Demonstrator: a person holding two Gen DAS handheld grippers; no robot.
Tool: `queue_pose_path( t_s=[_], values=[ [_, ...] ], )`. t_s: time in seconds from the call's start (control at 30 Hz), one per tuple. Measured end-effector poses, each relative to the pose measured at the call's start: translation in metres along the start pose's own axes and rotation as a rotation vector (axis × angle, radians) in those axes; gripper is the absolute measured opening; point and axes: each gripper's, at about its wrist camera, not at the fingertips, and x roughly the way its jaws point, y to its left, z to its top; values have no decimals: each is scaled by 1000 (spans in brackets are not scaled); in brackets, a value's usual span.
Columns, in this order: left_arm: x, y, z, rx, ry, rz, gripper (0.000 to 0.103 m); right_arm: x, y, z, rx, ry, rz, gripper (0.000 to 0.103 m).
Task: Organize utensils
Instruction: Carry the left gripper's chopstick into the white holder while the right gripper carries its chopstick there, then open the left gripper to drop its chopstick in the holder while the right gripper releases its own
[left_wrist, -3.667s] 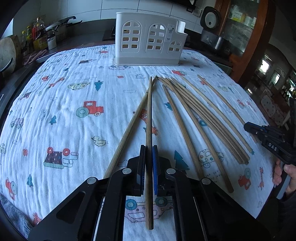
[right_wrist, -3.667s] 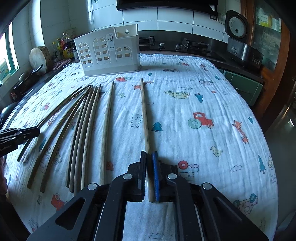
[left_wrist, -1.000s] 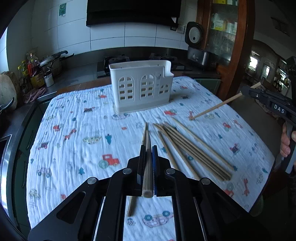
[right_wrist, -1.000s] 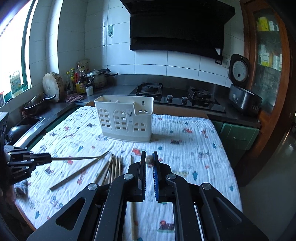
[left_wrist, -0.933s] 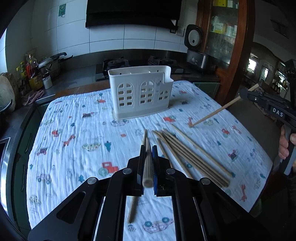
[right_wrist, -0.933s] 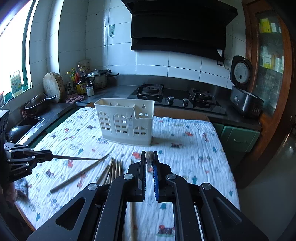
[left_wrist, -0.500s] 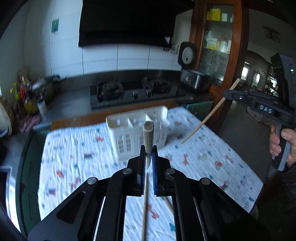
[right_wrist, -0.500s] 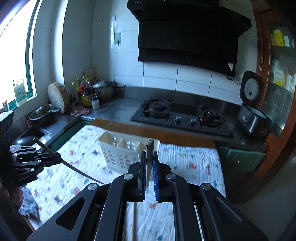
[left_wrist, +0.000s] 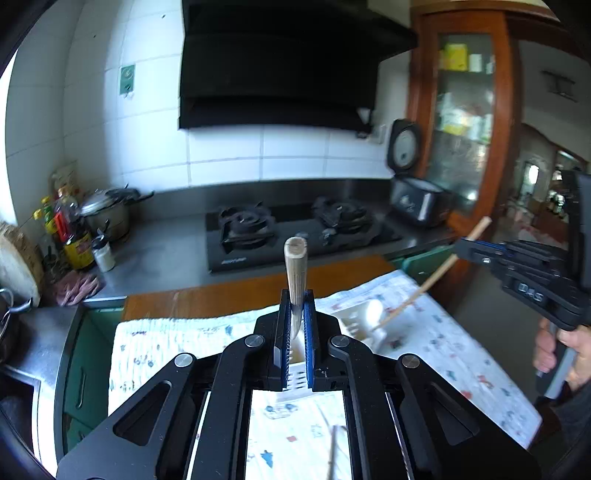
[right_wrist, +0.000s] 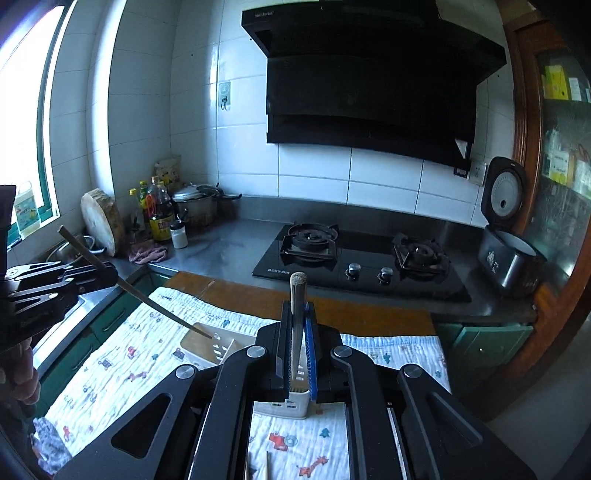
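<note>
Both chopsticks are up off the cloth and being carried to the white utensil holder (right_wrist: 207, 349), which stands on the patterned tablecloth (right_wrist: 122, 365) in front of the gas hob (right_wrist: 362, 266). The left gripper (left_wrist: 294, 321) is clenched on one chopstick (left_wrist: 295, 266), its butt end standing above the jaws over the holder; the right gripper (right_wrist: 296, 332) grips the other chopstick (right_wrist: 297, 291) the same way, tip hanging toward the holder's near end. Judging by this, insertion is the step in hand: each tip must be steered into a compartment before the jaws release. More chopsticks (left_wrist: 334, 454) lie on the cloth nearer than the holder. Legible writing: "DAS" on the right gripper's body, "BESTAR" or similar on the hob's front edge
</note>
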Motion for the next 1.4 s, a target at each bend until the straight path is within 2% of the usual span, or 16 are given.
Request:
queue_pose_path(
  t_s=[0.43, 0.73, 0.83, 0.9, 1.03, 1.1, 1.2, 1.4],
  values=[
    [73, 29, -36, -61, 164, -23, 5, 64, -2, -30, 11, 99, 5, 7],
    [86, 36, -47, -97, 201, -25, 7, 79, -7, -38, 26, 137, -1, 8],
    [80, 36, -45, -94, 190, -24, 9, 74, -7, -38, 21, 118, -16, 14],
    [73, 36, -43, -98, 177, -26, 14, 66, -9, -36, 26, 100, -21, 26],
    [44, 34, -42, -105, 132, -18, 18, 43, -13, -36, 23, 63, -41, 33],
    [28, 32, -44, -104, 112, -12, 22, 28, -14, -39, 22, 46, -42, 40],
    [3, 24, -54, -93, 100, -2, 31, 3, -15, -51, 24, 34, -34, 42],
    [-36, 8, -97, -101, 100, -18, 31, -34, -1, -104, 16, 67, 1, 44]
  ],
)
